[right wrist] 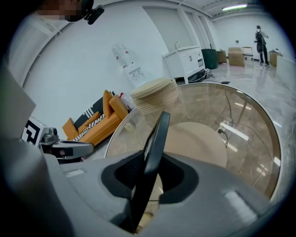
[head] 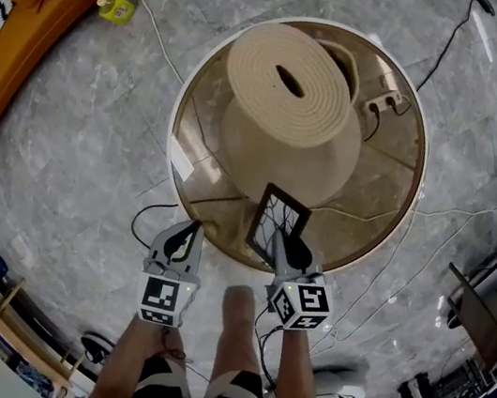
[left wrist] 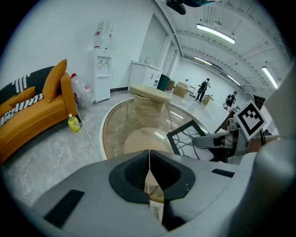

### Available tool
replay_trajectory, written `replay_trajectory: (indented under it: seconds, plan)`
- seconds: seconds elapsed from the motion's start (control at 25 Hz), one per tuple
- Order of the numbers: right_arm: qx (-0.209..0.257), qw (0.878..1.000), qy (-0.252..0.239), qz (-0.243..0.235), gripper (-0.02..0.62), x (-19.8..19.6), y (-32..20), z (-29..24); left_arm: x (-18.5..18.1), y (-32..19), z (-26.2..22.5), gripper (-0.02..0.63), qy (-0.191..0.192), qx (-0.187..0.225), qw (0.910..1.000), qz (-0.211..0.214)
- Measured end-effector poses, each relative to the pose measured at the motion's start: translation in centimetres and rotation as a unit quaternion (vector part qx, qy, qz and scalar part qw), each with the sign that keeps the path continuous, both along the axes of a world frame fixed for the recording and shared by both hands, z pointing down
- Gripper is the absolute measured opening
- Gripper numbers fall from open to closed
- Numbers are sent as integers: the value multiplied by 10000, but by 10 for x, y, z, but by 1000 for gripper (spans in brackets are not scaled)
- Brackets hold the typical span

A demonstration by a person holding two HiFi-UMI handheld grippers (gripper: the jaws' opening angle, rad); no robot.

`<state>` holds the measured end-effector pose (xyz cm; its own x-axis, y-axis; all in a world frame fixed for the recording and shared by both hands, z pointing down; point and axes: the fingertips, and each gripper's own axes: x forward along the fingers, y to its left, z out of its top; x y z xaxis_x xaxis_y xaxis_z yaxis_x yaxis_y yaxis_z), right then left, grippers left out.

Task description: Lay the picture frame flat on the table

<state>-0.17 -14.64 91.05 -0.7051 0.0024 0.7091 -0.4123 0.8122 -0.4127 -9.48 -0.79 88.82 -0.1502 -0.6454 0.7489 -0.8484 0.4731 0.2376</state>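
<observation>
right gripper [right wrist: 150, 171] fingers are clenched on the picture frame [right wrist: 157, 139]: its thin black edge runs straight up through the gap, filling it, with a pad against each side. seen from those fingers the frame is edge-on, its long axis rising out of the jaws and leaning a little to the right, top end pointing away over the table. from the head view the right gripper [head: 277, 241] grips the frame [head: 275, 212] at its near lower corner. the frame is tilted, not flat, its lower end at the near rim of the round glass table [head: 388, 161]. its white face with black branching lines is turned up and toward the left gripper.

left gripper [left wrist: 149, 162] fingers are closed tight on each other with nothing between them. this gripper [head: 191, 229] hangs just beside the right one, at the table's near edge, apart from the frame [left wrist: 185, 136], which stands ahead and to the right of its fingers.

beyond both sets of fingers sits a beige ribbed form [head: 287, 86] at the table's middle; whether it stands on the glass or under it i cannot tell. far off to the left of the fingers are an orange sofa [head: 15, 9] and a yellow bottle [head: 116, 8] on the grey floor.
</observation>
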Motion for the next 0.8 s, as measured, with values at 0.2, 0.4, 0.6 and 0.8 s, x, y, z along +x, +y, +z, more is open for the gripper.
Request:
replay_trajectory:
  seconds: [0.2, 0.4, 0.6, 0.8]
  plan:
    - [-58, 10000, 47, 23, 98, 2, -5, 8, -1, -6, 3, 23, 18, -3, 10000, 21]
    - [-115, 9999, 61, 105, 115, 7, -11, 15, 3, -15, 6, 23, 44, -12, 10000, 65]
    - [-173, 9997, 125, 153, 140, 12, -15, 22, 7, -22, 9, 23, 62, -47, 9999, 119]
    - [-111, 9994, 242, 224, 171, 15, -17, 28, 11, -28, 11, 22, 83, -40, 9999, 130]
